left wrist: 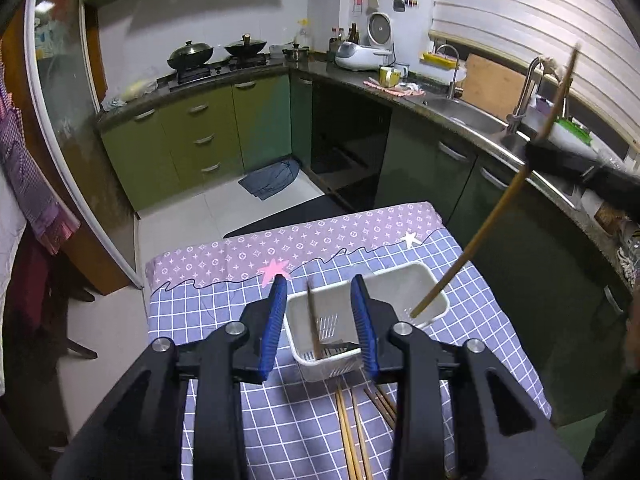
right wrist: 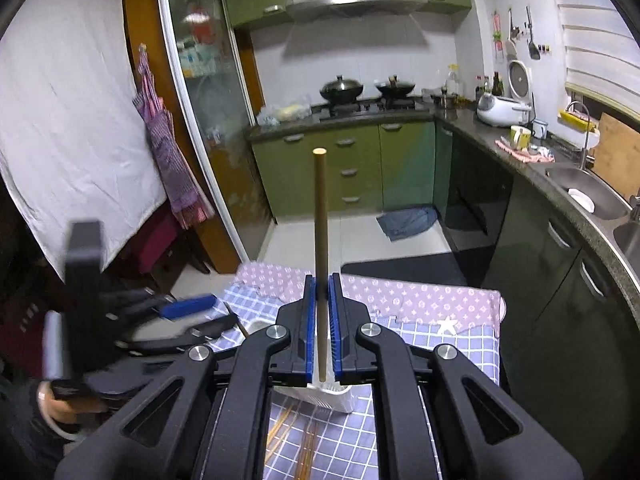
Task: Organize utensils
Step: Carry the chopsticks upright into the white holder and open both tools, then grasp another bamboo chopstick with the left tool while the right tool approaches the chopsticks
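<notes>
- Clamping one chopstick [right wrist: 320, 216], the right hand-held gripper [right wrist: 320, 320] aims its lower tip into the white basket [left wrist: 424, 280].
- Left hand-held gripper [left wrist: 320, 320] hovers open, empty, over the basket.
- Next, I'd judge: release, then fetch the loose chopsticks [left wrist: 352, 432] on the surface [left wrist: 500, 320].
- Basket's contents partly hidden; one utensil inside unclear.

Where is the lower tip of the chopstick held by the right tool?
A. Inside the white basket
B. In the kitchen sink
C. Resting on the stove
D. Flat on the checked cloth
A: in the left wrist view, the chopstick slants down from the right tool and its lower tip sits inside the white basket, in the right-hand compartment.
</notes>
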